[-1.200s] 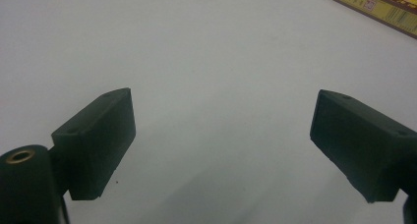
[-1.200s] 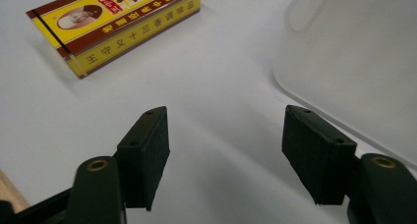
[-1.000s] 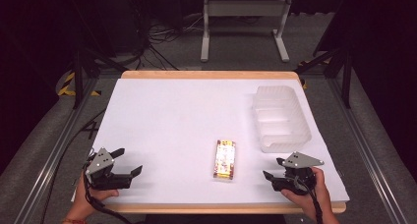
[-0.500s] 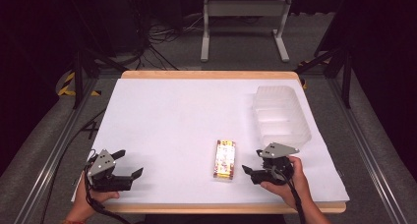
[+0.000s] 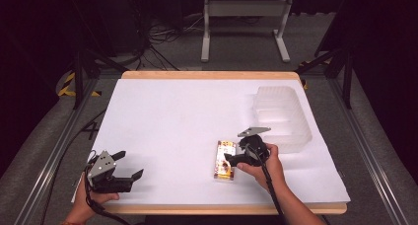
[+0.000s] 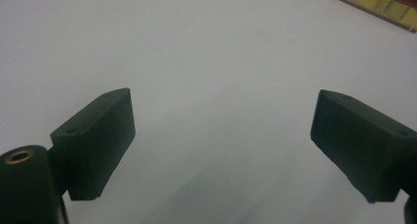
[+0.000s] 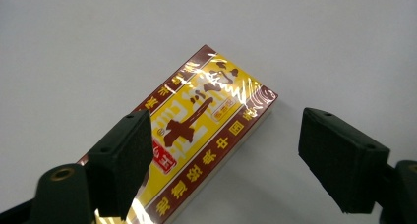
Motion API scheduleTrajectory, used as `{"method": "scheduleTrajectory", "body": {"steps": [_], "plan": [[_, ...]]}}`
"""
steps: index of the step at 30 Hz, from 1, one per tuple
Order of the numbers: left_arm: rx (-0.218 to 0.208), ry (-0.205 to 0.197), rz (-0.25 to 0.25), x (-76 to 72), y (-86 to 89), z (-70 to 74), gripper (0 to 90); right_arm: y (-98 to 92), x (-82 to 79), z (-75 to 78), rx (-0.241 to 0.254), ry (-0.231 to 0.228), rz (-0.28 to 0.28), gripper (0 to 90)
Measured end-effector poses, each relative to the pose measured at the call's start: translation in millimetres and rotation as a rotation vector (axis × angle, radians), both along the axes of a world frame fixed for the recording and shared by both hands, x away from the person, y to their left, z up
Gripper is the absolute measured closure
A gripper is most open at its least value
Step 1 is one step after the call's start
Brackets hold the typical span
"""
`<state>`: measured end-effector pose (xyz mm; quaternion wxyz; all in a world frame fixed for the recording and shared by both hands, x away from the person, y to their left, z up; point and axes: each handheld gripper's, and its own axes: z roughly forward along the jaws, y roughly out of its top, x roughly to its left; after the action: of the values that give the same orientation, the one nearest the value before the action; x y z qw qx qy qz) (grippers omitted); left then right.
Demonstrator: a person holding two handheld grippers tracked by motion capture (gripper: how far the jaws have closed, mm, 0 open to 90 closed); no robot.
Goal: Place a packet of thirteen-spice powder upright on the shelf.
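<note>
A white table (image 5: 177, 116) bears a clear compartmented tray (image 5: 281, 114).

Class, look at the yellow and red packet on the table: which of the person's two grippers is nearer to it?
Right. The right gripper is open at the packet, its fingers over the wrapper. The left gripper sits open near the table's front left corner, well apart from it.

Yellow box (image 7: 196, 145) with maroon border, dark brown characters, a red seal, glossy wrap. White counter (image 5: 172, 116) edged in light wood. Translucent whitish tray (image 5: 283, 117). Black fingers (image 6: 96, 138), grey plate (image 5: 253, 131).
</note>
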<state>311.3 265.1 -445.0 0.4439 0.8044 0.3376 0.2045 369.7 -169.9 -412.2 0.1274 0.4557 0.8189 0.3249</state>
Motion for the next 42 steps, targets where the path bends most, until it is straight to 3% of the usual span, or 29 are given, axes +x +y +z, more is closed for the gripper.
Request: {"method": "scheduleTrajectory", "body": {"steps": [2,8,17,20,24,27,32,37,42], "plan": [[0.002,0.004,-0.001,0.2,-0.2,-0.2,10.3,2.3,7.8,-2.9,0.018,0.046,-0.023,20.7],[0.007,0.005,-0.006,0.2,-0.8,-0.5,10.2,15.6,24.7,-7.2,0.058,0.107,-0.053,20.2],[0.01,0.011,-0.014,0.6,-0.6,-1.0,10.2,43.3,34.8,-7.4,-0.008,0.116,-0.106,22.5],[0.017,0.01,-0.016,0.9,-1.1,-1.3,10.2,52.2,38.3,-8.9,-0.062,0.126,-0.099,21.6],[0.019,0.016,-0.018,1.3,-1.1,-1.6,10.1,60.5,44.2,-13.1,-0.095,0.149,-0.109,22.4],[0.024,0.019,-0.017,1.7,-1.5,-2.0,10.0,66.9,46.9,-14.5,-0.143,0.138,-0.103,23.4],[0.031,0.022,-0.02,1.6,-1.8,-2.4,9.9,69.6,47.4,-12.8,-0.152,0.131,-0.098,26.2],[0.025,0.026,-0.017,1.7,-1.4,-2.7,9.9,68.8,42.3,-6.8,-0.137,0.106,-0.079,27.5],[0.023,0.025,-0.014,1.6,-0.7,-2.1,9.9,59.7,31.9,11.0,-0.077,0.048,-0.082,28.0]]}}
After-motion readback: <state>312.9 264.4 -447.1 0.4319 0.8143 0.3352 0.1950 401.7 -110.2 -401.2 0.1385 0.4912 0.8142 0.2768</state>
